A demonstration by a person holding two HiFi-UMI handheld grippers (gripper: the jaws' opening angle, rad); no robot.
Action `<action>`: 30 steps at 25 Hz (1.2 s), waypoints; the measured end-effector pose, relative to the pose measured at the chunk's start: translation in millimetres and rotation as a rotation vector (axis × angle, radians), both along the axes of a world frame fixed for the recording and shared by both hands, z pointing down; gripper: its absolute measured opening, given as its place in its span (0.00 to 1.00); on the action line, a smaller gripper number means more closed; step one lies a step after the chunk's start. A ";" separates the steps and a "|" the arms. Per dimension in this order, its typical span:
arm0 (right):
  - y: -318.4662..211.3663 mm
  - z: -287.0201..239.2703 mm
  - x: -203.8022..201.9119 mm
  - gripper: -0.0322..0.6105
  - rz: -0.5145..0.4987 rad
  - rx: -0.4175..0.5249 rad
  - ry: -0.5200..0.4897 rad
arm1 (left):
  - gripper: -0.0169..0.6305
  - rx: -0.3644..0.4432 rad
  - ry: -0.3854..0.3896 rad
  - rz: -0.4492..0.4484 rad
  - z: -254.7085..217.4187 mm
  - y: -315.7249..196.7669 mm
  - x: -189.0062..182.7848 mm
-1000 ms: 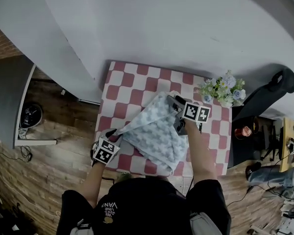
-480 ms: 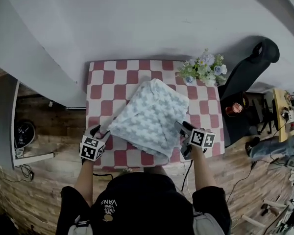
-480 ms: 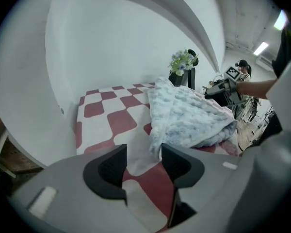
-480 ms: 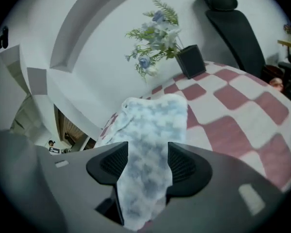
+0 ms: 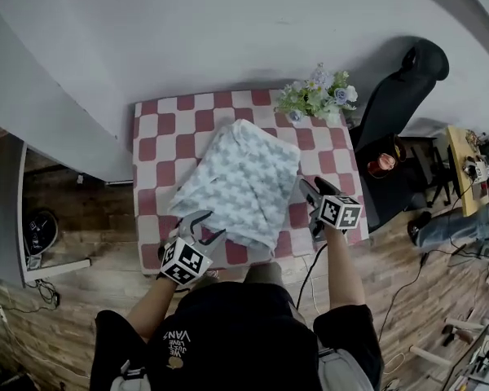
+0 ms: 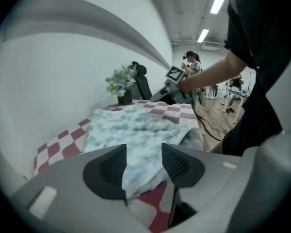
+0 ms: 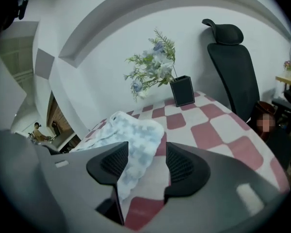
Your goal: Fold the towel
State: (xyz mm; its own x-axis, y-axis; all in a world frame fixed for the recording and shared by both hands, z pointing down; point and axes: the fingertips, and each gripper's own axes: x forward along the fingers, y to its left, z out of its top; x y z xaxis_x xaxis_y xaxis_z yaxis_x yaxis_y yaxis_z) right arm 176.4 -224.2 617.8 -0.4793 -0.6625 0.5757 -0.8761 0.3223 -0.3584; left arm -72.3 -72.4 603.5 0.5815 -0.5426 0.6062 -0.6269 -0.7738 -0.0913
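The pale blue-and-white towel [image 5: 240,182] lies folded in a rough rectangle on the red-and-white checked table [image 5: 159,149]. My left gripper [image 5: 202,225] hovers at the towel's near left edge. Its jaws have just been opening, and nothing is pinched between them. In the left gripper view the towel [image 6: 136,123] shows through the gap of the left gripper [image 6: 143,152]. My right gripper [image 5: 310,192] is open beside the towel's right edge. In the right gripper view a towel corner [image 7: 133,132] lies just past the right gripper [image 7: 147,152].
A small dark pot of artificial flowers [image 5: 318,96] stands at the table's far right corner, also in the right gripper view as the pot [image 7: 183,91]. A black office chair [image 5: 399,88] is right of the table. A white wall runs behind; wood floor lies in front.
The left gripper let go of the towel's left corner and moved right along the front edge. The right gripper came back from the towel's far side to its right edge. The towel now lies flat.
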 end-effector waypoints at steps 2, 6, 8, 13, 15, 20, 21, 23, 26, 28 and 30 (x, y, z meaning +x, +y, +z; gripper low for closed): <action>-23.7 -1.5 7.4 0.43 -0.021 0.008 -0.022 | 0.34 0.013 -0.002 0.046 1.7 11.8 36.4; -73.3 1.4 4.3 0.43 -0.140 0.013 -0.049 | 0.36 -0.010 -0.001 -0.018 12.1 15.6 75.8; -90.9 5.0 -1.7 0.43 -0.227 0.011 -0.035 | 0.37 -0.026 0.000 -0.088 17.9 18.9 89.5; -105.2 22.8 -31.1 0.43 -0.482 -0.004 0.019 | 0.40 -0.041 0.001 -0.244 27.6 32.3 123.8; -103.6 31.5 -41.7 0.43 -0.561 -0.008 0.039 | 0.41 -0.046 0.003 -0.271 30.6 36.9 138.3; -98.7 47.2 -51.4 0.43 -0.655 -0.006 0.078 | 0.46 -0.090 -0.020 -0.406 47.4 42.7 152.7; -97.5 48.0 -52.4 0.43 -0.667 -0.006 0.083 | 0.46 -0.097 -0.026 -0.457 50.3 41.3 149.8; -94.6 49.7 -52.9 0.38 -0.690 -0.005 0.093 | 0.46 -0.122 -0.046 -0.545 57.5 39.7 143.1; -87.8 50.2 -48.5 0.22 -0.721 -0.003 0.100 | 0.46 -0.190 -0.099 -0.592 71.9 46.6 139.8; -81.5 45.4 -45.4 0.13 -0.736 0.001 0.078 | 0.37 -0.203 -0.129 -0.602 75.2 52.0 138.4; -74.5 36.6 -42.1 0.11 -0.731 0.003 0.038 | 0.14 -0.182 -0.129 -0.611 71.4 53.6 134.8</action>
State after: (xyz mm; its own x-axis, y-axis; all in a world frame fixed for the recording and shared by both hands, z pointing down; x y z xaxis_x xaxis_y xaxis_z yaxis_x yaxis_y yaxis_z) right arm 134.4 -298.7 654.4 -0.7794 -0.1826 0.5993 -0.4484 0.8307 -0.3301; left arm 62.5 -18.7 674.9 0.1168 -0.6343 0.7642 -0.9518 -0.2912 -0.0962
